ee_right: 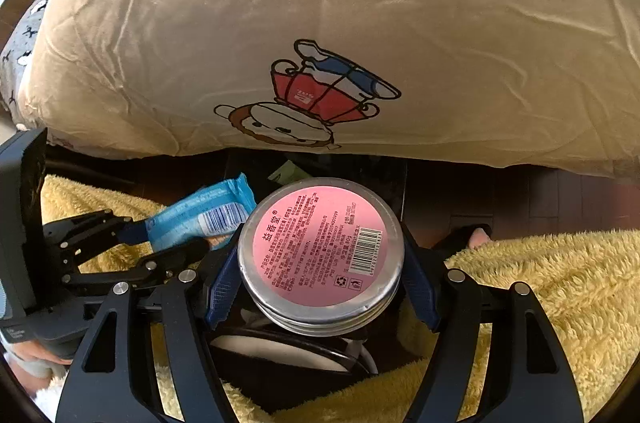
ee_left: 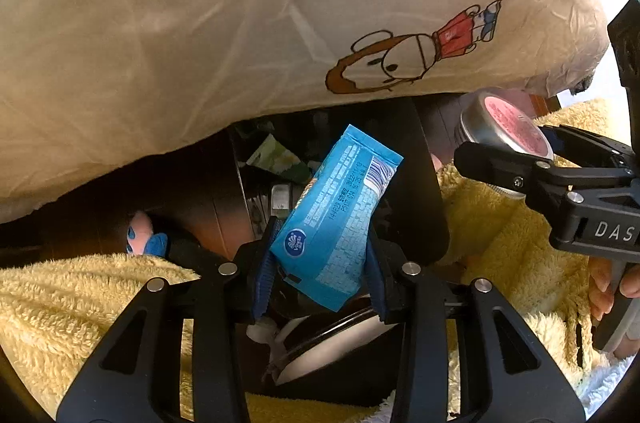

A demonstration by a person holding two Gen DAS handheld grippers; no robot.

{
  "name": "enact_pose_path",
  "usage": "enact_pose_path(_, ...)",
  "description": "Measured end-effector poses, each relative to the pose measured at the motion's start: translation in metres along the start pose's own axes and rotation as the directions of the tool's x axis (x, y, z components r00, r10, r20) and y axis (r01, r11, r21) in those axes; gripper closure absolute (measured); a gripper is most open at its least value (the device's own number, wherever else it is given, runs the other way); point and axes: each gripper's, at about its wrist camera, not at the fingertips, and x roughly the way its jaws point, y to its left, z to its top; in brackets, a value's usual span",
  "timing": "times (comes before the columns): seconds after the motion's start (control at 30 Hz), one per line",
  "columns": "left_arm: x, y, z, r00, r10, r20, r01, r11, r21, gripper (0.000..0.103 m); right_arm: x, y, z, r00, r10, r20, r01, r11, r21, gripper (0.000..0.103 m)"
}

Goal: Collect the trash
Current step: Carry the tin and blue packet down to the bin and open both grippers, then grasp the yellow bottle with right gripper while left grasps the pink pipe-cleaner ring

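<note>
A cream pillow [ee_left: 248, 23], printed with a cartoon monkey in a red shirt, fills the upper half of both views, and its lower edge overhangs a dark gap that is the only open room ahead of the two tools. Below it a fluffy yellow blanket [ee_right: 560, 287] spreads to both sides, its edges closing in on that gap from left and right. A dark bin [ee_left: 420, 183] with upright walls stands in the gap; only the left wrist view looks into it, where a green-and-white packet [ee_left: 276, 157] lies, and a foot in a blue-strapped sandal [ee_left: 146, 235] shows at its left. The right wrist view alone shows a grey patterned cloth [ee_right: 24, 35] beyond the pillow's left end and toes [ee_right: 478, 237] by the blanket's edge. The left gripper [ee_left: 320, 251] is clamped on a blue wrapper [ee_left: 336, 211], tilted above the bin, bearing a barcode and printed date digits too small to read surely. The right gripper [ee_right: 320, 263] is clenched around a round metal tin [ee_right: 320, 255], held just beside the wrapper; its pink label carries the characters 益香堂, fine print, a barcode and a recycling mark. The right tool's body reads "DAS".
</note>
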Motion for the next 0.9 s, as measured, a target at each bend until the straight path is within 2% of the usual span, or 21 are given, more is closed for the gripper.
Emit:
enact_pose_path(0.07,0.0,0.003,0.001,1.0,-0.006,-0.003,0.006,1.0,-0.005,0.062,0.002,0.0,0.001,1.0,0.007,-0.009,-0.007,1.0,0.001,0.031)
enact_pose_path(0.1,-0.001,0.004,0.001,1.0,-0.002,-0.005,0.002,1.0,-0.006,0.057,0.001,-0.006,0.001,1.0,0.01,-0.013,-0.01,1.0,0.002,0.03)
enact_pose_path(0.23,-0.001,0.004,0.002,1.0,0.01,-0.004,-0.01,1.0,-0.011,0.051,0.005,-0.01,0.004,1.0,0.009,-0.006,-0.009,1.0,0.018,0.015)
enact_pose_path(0.47,-0.009,0.009,0.003,0.999,0.041,0.022,-0.04,0.999,-0.026,0.041,-0.007,-0.017,0.004,0.999,0.018,0.044,-0.02,0.999,0.048,0.011)
enact_pose_path(0.6,-0.028,0.009,0.005,0.995,0.072,0.075,-0.071,0.997,-0.018,0.03,-0.022,-0.02,0.006,0.996,0.013,0.089,-0.018,0.998,0.056,0.009)
enact_pose_path(0.73,-0.058,0.006,0.01,0.983,0.097,0.156,-0.098,0.995,-0.001,0.02,-0.049,-0.019,0.011,0.986,-0.004,0.165,-0.004,0.999,0.049,0.009)
enact_pose_path(0.83,-0.088,0.002,0.018,0.967,0.102,0.231,-0.108,0.994,0.015,0.015,-0.078,-0.016,0.018,0.969,-0.025,0.244,0.018,0.999,0.03,0.008)
enact_pose_path(0.9,-0.111,0.0,0.025,0.952,0.106,0.289,-0.118,0.993,0.024,0.012,-0.1,-0.014,0.026,0.95,-0.045,0.309,0.042,0.999,0.013,0.007)
